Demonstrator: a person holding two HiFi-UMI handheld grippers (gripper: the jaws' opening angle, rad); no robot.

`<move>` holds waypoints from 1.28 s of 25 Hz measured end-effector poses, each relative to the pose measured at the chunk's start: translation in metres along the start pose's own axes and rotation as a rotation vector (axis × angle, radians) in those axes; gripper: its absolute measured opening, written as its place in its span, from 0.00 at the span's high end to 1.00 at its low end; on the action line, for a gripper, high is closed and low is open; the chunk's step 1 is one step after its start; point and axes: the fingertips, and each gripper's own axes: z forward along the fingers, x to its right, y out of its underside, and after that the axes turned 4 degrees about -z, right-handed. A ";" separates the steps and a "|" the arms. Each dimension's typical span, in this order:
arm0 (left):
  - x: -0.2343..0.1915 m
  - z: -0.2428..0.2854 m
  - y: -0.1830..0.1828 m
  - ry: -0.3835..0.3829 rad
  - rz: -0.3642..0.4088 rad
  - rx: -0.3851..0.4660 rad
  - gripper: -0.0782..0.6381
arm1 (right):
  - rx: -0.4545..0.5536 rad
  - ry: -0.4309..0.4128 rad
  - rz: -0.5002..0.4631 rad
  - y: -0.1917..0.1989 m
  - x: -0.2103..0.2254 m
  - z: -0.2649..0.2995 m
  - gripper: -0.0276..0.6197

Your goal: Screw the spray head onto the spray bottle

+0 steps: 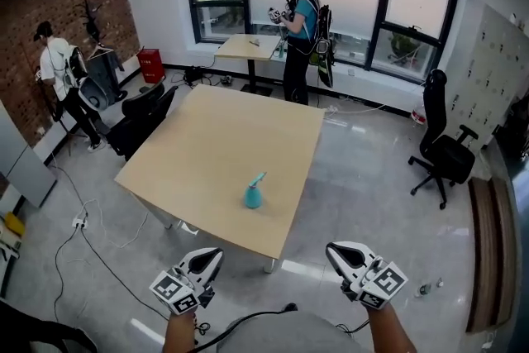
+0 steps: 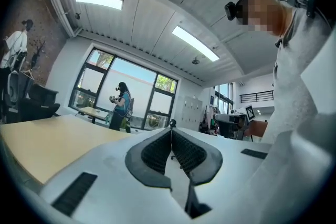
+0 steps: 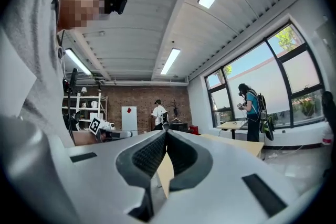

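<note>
A teal spray bottle with its spray head on top stands near the front of a large light wooden table in the head view. My left gripper and right gripper are held low in front of the table's near edge, apart from the bottle, both shut with nothing between the jaws. In the left gripper view the left gripper has its tips touching, and the table lies to the left. The right gripper view shows the right gripper closed too. The bottle is in neither gripper view.
A person at a smaller desk by the windows stands beyond the table. Another person is at the left near black chairs. A black office chair stands at right. Cables trail on the grey floor.
</note>
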 end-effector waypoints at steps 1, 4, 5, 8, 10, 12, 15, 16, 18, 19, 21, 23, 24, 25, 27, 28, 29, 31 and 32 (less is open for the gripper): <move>-0.009 0.017 0.000 0.000 -0.005 0.001 0.88 | -0.001 -0.012 -0.005 0.000 0.016 0.011 0.95; -0.036 0.059 0.008 0.008 -0.038 -0.031 0.88 | 0.016 -0.031 0.003 -0.002 0.053 0.045 0.95; -0.047 0.068 0.012 0.011 -0.048 -0.046 0.88 | 0.030 -0.033 0.011 -0.001 0.061 0.057 0.95; -0.093 0.098 0.018 0.030 -0.078 -0.075 0.88 | 0.014 -0.023 0.047 0.011 0.089 0.092 0.95; -0.128 0.122 0.020 0.054 -0.076 -0.091 0.88 | -0.006 -0.009 0.054 0.018 0.110 0.117 0.95; -0.163 0.143 0.023 0.073 -0.035 -0.122 0.88 | -0.003 0.013 0.054 0.018 0.126 0.142 0.95; -0.214 0.170 0.030 0.102 0.019 -0.142 0.88 | -0.009 0.036 0.053 0.015 0.142 0.182 0.95; -0.229 0.179 0.035 0.119 0.023 -0.146 0.88 | -0.013 0.036 0.037 0.014 0.145 0.197 0.95; -0.256 0.197 0.048 0.158 0.027 -0.168 0.81 | -0.016 0.029 0.001 0.011 0.149 0.228 0.95; -0.266 0.206 0.056 0.177 0.031 -0.184 0.76 | -0.019 0.023 -0.006 0.011 0.150 0.241 0.95; -0.278 0.217 0.068 0.205 0.035 -0.199 0.68 | -0.023 0.010 -0.002 0.010 0.150 0.261 0.95; -0.285 0.220 0.074 0.211 0.040 -0.187 0.62 | -0.036 0.001 0.023 0.014 0.151 0.274 0.95; -0.290 0.222 0.077 0.205 0.041 -0.178 0.58 | -0.036 -0.001 0.038 0.016 0.153 0.280 0.95; -0.294 0.224 0.080 0.195 0.041 -0.172 0.54 | -0.035 -0.004 0.050 0.017 0.156 0.285 0.95; -0.302 0.231 0.087 0.173 0.042 -0.169 0.48 | -0.050 -0.015 0.064 0.019 0.164 0.292 0.95; -0.305 0.234 0.091 0.165 0.043 -0.174 0.47 | -0.060 -0.019 0.068 0.020 0.169 0.296 0.95; -0.307 0.237 0.096 0.158 0.048 -0.184 0.46 | -0.070 -0.024 0.075 0.022 0.174 0.298 0.95; -0.312 0.241 0.110 0.148 0.065 -0.219 0.45 | -0.080 -0.034 0.094 0.025 0.180 0.303 0.95; -0.316 0.244 0.120 0.145 0.078 -0.241 0.44 | -0.079 -0.043 0.098 0.027 0.182 0.305 0.95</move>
